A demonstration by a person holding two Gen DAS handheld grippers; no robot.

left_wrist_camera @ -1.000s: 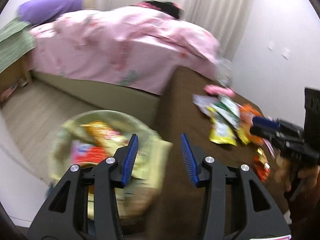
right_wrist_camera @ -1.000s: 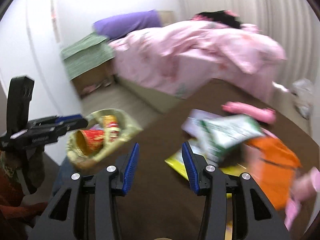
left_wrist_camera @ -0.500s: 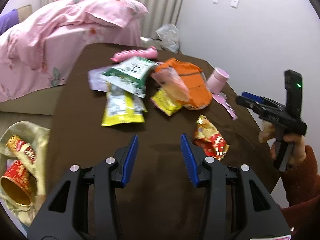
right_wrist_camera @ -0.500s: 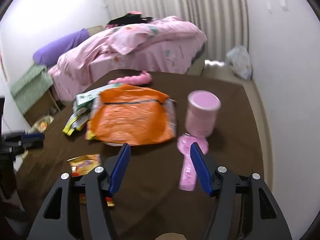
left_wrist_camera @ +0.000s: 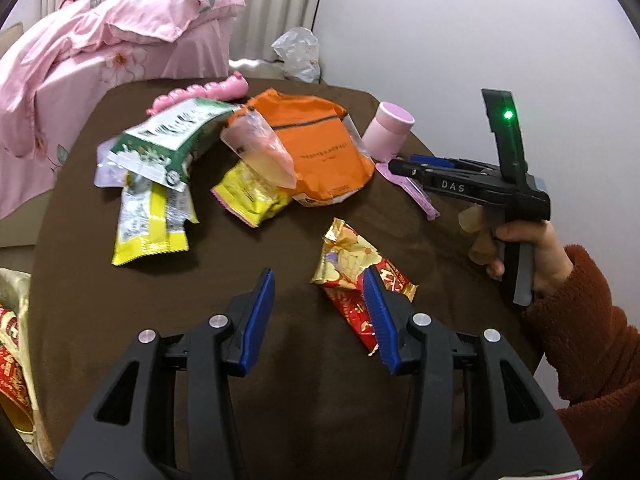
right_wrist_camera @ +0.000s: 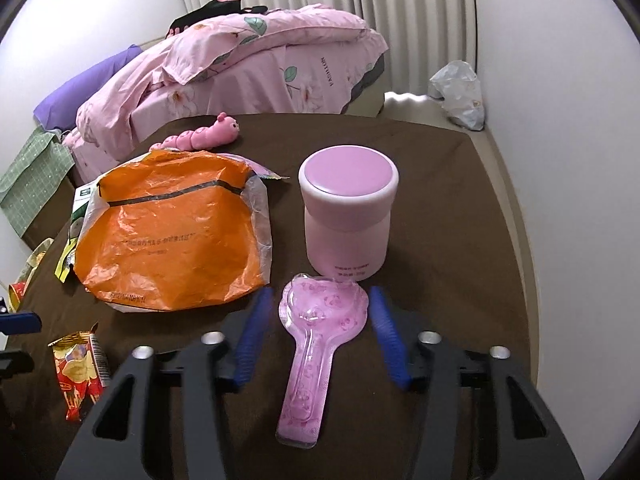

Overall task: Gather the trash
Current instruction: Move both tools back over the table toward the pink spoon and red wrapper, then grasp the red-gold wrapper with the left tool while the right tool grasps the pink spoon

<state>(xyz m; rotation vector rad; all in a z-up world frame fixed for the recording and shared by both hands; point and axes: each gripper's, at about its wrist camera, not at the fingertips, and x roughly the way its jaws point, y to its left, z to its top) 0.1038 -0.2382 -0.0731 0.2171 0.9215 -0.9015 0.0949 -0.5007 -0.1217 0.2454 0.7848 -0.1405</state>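
Observation:
My left gripper (left_wrist_camera: pixel 318 280) hangs open over the brown table (left_wrist_camera: pixel 160 320); a red-gold wrapper (left_wrist_camera: pixel 352 264) lies just beyond its right finger, not between the pads. My right gripper (right_wrist_camera: pixel 320 296) straddles a pink clear plastic spoon-shaped pack (right_wrist_camera: pixel 316 340). Its jaws are closing, with gaps left on both sides of the pack. Past the right gripper stand a pink jar (right_wrist_camera: pixel 346 216) and a crumpled orange bag (right_wrist_camera: pixel 172 232). Yellow packets (left_wrist_camera: pixel 152 216) and a green-white packet (left_wrist_camera: pixel 172 140) lie at the table's far left.
A pink caterpillar toy (right_wrist_camera: pixel 204 136) rests at the table's far edge. A lined bin with cups (left_wrist_camera: pixel 12 320) sits low at the left. A bed with pink covers (left_wrist_camera: pixel 100 40) is behind, and a white plastic bag (left_wrist_camera: pixel 298 54) lies on the floor by the wall.
Both views swung from the bin and bed onto the table. The left gripper came near the red-gold wrapper. The right gripper dropped over the pink pack, widening and then narrowing.

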